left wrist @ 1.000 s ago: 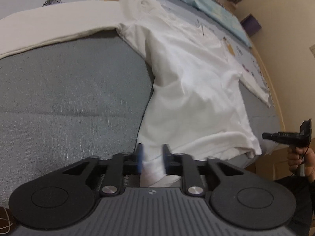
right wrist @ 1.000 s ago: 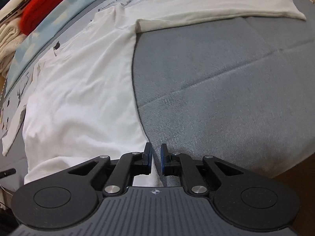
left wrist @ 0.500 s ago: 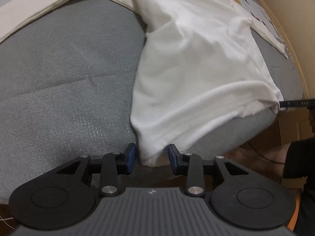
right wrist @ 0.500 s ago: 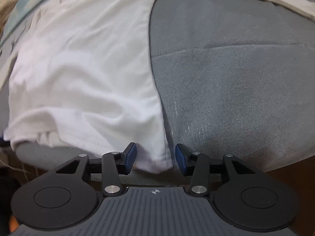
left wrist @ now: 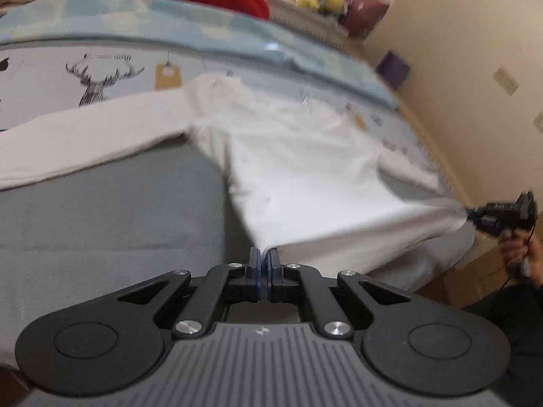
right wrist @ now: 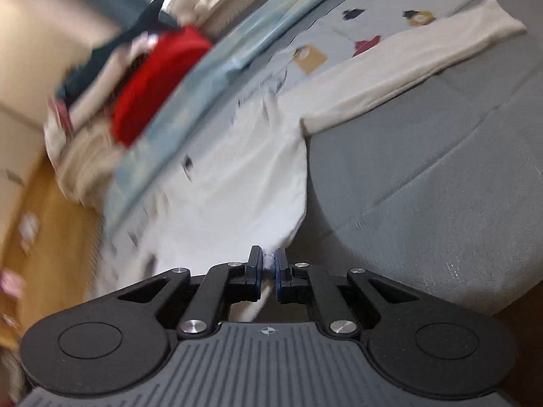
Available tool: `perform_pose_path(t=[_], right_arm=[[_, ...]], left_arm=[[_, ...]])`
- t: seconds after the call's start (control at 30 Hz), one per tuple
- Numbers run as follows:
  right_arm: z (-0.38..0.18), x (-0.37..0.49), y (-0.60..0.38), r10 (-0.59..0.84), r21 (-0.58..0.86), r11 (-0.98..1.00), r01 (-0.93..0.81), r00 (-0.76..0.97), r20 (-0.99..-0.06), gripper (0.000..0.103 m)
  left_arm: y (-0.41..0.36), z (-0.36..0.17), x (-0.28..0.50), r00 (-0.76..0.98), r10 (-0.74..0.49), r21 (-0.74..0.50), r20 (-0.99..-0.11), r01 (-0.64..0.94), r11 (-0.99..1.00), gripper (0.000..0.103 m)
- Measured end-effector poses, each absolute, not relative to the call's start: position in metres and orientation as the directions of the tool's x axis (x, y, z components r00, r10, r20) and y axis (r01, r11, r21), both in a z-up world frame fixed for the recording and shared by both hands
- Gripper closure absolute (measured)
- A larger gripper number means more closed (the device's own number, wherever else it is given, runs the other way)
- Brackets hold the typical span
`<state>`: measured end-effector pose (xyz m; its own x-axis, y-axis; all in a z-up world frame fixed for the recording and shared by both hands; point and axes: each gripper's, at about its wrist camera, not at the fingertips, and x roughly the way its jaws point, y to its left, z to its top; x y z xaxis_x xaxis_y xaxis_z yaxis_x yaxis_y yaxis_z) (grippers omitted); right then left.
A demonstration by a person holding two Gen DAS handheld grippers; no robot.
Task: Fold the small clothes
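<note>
A white long-sleeved top (left wrist: 298, 156) of soft, thin knit is spread on a grey woven bed cover (left wrist: 101, 210), its ribbed hem raised off the fabric at both corners. The left gripper (left wrist: 264, 257) has just been closing, and its blue-lined jaws are pressed together on the near hem corner, the cloth drawn into a narrow point between them. In the right wrist view the right gripper (right wrist: 268, 261) has likewise just been closing and is clamped on a bunched fold of the other hem corner, a strip of white cloth hanging down behind the jaws. From the left wrist view that gripper is seen at the far right, held in a hand (left wrist: 519, 251), with the hem pulled taut between the two tools. One sleeve (right wrist: 407, 68) is laid out flat and straight across the cover. Beyond the top, a pale sheet printed with a stag's head (left wrist: 101, 81) and tan tags is seen, then a light blue quilt (left wrist: 210, 30). Folded red fabric (right wrist: 156, 84) and cream textiles are piled behind it, blurred.
</note>
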<state>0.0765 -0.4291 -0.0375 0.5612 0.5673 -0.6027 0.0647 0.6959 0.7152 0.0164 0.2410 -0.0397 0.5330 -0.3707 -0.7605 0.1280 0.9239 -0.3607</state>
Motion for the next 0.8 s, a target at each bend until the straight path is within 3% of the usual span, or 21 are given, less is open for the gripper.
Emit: perform_pose_path(t=[0.07,0.13,0.2,0.27,0.33,0.47,0.53,0.63,0.73,0.8], right_arm=[[-0.048,0.080,-0.426,0.549,0.685,0.722,0.097,0.522,-0.653,0.095],[-0.068,0.087,-0.409,0.433,0.522,0.843,0.127,0.414,-0.801,0.092],[-0.081,0.093,-0.400,0.308,0.374,0.917,0.140,0.346,-0.886,0.091],[-0.090,0.095,-0.396,0.270,0.331,0.932,0.147,0.329,-0.905,0.090],[-0.093,0.096,-0.390,0.286,0.346,0.928,0.137,0.330,-0.899,0.079],[-0.098,0.099,-0.365,0.323,0.359,0.931,0.072,0.299,-0.898,0.055],[-0.103,0.098,-0.355,0.313,0.332,0.943,0.026,0.264,-0.912,0.051],[-0.113,0.098,-0.336,0.253,0.252,0.967,-0.033,0.211,-0.944,0.055],[-0.116,0.093,-0.329,0.281,0.267,0.959,-0.098,0.169,-0.945,0.098],[-0.109,0.090,-0.330,0.289,0.268,0.955,-0.128,0.195,-0.937,0.098]], left_arm=[[0.232,-0.058,0.022,0.443,-0.330,-0.299,-0.833,0.140,0.944,0.099],[0.233,-0.072,0.025,0.394,-0.281,-0.253,-0.875,0.121,0.960,0.098],[0.239,-0.077,0.028,0.394,-0.307,-0.293,-0.866,0.099,0.951,0.094],[0.241,-0.079,0.032,0.407,-0.336,-0.336,-0.849,0.075,0.939,0.075],[0.244,-0.085,0.039,0.402,-0.334,-0.346,-0.852,0.047,0.937,0.068],[0.241,-0.110,0.054,0.326,-0.312,-0.336,-0.892,-0.018,0.942,0.065],[0.240,-0.121,0.057,0.290,-0.288,-0.311,-0.913,-0.037,0.950,0.065],[0.231,-0.135,0.062,0.242,-0.279,-0.294,-0.929,-0.026,0.956,0.065],[0.213,-0.139,0.062,0.216,-0.276,-0.273,-0.936,0.045,0.961,0.066],[0.196,-0.140,0.060,0.207,-0.248,-0.226,-0.946,0.126,0.966,0.072]])
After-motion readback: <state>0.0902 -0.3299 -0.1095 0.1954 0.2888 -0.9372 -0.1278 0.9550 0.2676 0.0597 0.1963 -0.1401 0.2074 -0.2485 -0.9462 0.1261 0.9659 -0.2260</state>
